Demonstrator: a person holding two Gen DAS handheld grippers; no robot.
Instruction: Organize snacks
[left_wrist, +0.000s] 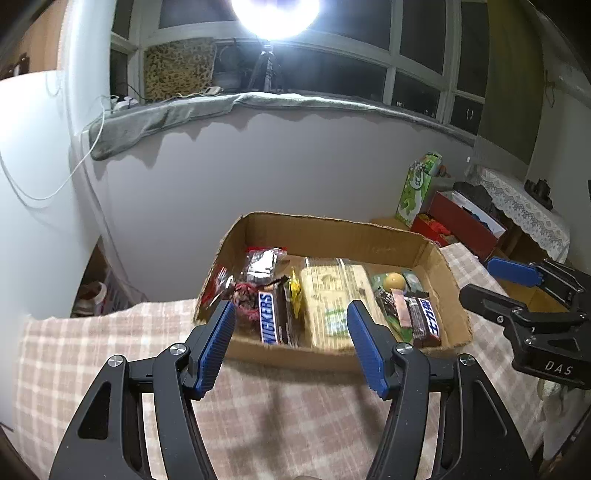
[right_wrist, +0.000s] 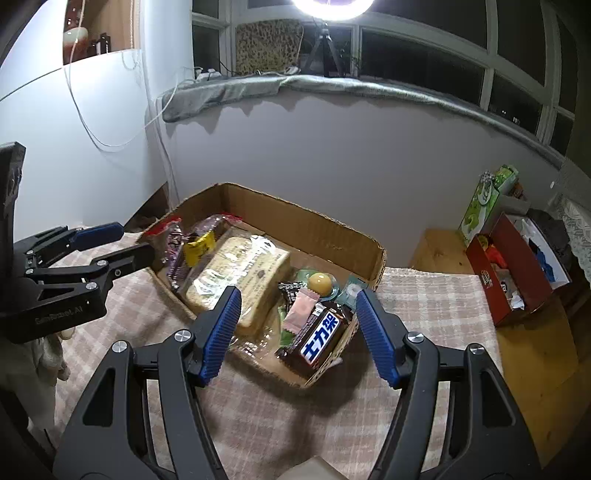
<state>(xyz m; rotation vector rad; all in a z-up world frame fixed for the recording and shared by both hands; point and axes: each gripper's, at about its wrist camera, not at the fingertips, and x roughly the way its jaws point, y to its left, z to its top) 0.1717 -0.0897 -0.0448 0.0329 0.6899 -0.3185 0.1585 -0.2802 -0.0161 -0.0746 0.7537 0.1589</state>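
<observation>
Premises: a lived-in room of a home, at night. A checked cloth (right_wrist: 424, 306) is covering the table. A grey blanket (left_wrist: 155, 122) is lying along the windowsill beneath dark panes (right_wrist: 424, 44). A lace cover (left_wrist: 524, 210) is draping furniture at right. A ring light on a tripod (left_wrist: 266, 70) is shining from the sill. A cardboard box (left_wrist: 332, 229) is holding snacks.

"SNICKERS" on candy bar (left_wrist: 271, 317); "士力架" on second bar (right_wrist: 320, 334); "DAS" on right hand-held gripper (left_wrist: 495, 280).
</observation>
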